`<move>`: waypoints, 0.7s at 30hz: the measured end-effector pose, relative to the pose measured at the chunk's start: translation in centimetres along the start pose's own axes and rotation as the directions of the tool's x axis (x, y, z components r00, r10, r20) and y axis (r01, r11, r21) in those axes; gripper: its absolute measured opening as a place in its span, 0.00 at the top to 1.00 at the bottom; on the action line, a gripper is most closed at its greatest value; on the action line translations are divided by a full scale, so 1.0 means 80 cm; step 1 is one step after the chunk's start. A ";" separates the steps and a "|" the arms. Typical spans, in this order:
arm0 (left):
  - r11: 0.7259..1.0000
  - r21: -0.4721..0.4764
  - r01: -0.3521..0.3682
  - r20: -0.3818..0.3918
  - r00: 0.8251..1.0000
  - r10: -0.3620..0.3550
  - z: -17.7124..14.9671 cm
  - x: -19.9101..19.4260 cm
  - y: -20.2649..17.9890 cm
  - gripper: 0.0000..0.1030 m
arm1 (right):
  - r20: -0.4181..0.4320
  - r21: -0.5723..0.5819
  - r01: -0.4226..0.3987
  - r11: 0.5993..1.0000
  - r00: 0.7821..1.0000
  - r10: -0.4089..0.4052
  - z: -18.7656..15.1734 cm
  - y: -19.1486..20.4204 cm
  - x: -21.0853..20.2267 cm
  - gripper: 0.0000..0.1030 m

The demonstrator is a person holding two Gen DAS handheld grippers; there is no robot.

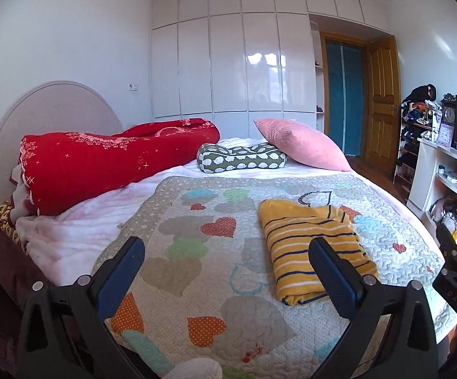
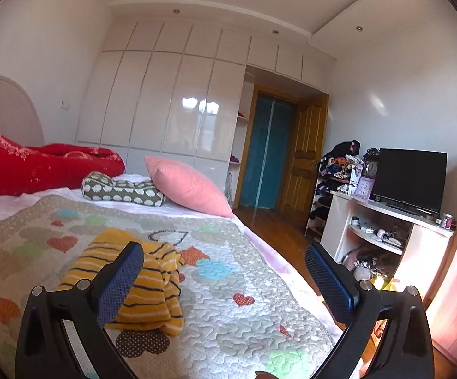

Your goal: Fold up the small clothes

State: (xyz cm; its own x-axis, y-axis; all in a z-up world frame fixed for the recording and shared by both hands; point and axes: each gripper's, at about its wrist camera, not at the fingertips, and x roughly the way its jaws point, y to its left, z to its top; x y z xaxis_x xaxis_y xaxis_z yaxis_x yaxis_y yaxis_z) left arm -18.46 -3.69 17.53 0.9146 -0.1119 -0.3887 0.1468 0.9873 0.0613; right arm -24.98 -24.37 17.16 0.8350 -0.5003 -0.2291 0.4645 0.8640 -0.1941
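Lying folded, yellow striped garment [image 1: 313, 246] | quilt [image 1: 215, 271] bare around | both tongs spread

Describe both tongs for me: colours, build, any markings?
Both match. The left tongs and right tongs have black plastic frames with triangular bracing and silver round fasteners. Each finger carries a dark blue pad with fine grid texture. No cables visible. The right unit's body shows faint lettering in the left view.
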 end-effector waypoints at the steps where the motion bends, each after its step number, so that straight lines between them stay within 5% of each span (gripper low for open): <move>1: 1.000 0.011 -0.002 -0.001 1.000 0.002 -0.003 0.000 -0.003 0.00 | -0.056 -0.003 0.000 1.000 0.998 -0.001 -0.005 0.001 0.006 0.01; 4: 1.000 0.019 0.000 -0.012 1.000 0.000 -0.007 0.003 -0.006 0.00 | -0.139 0.010 0.007 1.000 0.990 -0.005 -0.014 0.001 0.018 0.01; 8: 1.000 0.007 0.018 -0.033 0.999 -0.018 -0.011 0.006 -0.004 0.00 | -0.122 0.016 0.043 0.999 0.992 -0.041 -0.015 -0.005 0.009 0.01; 12: 0.998 -0.008 0.057 -0.084 0.995 -0.058 -0.015 0.015 -0.005 0.00 | -0.126 0.067 -0.033 0.997 0.991 0.041 -0.014 -0.010 0.008 0.01; 21: 0.993 0.018 0.114 -0.183 0.977 -0.109 -0.035 0.033 -0.018 0.00 | -0.314 0.168 -0.131 0.977 0.932 0.179 -0.049 -0.001 0.041 0.01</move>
State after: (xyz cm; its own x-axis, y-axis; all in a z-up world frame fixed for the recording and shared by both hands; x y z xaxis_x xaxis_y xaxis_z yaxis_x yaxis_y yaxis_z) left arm -17.34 -5.11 13.84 0.8086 -0.1960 -0.5547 0.2570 0.9658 0.0333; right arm -23.44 -26.27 12.70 0.7692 -0.3293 -0.5476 0.3940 0.9191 0.0007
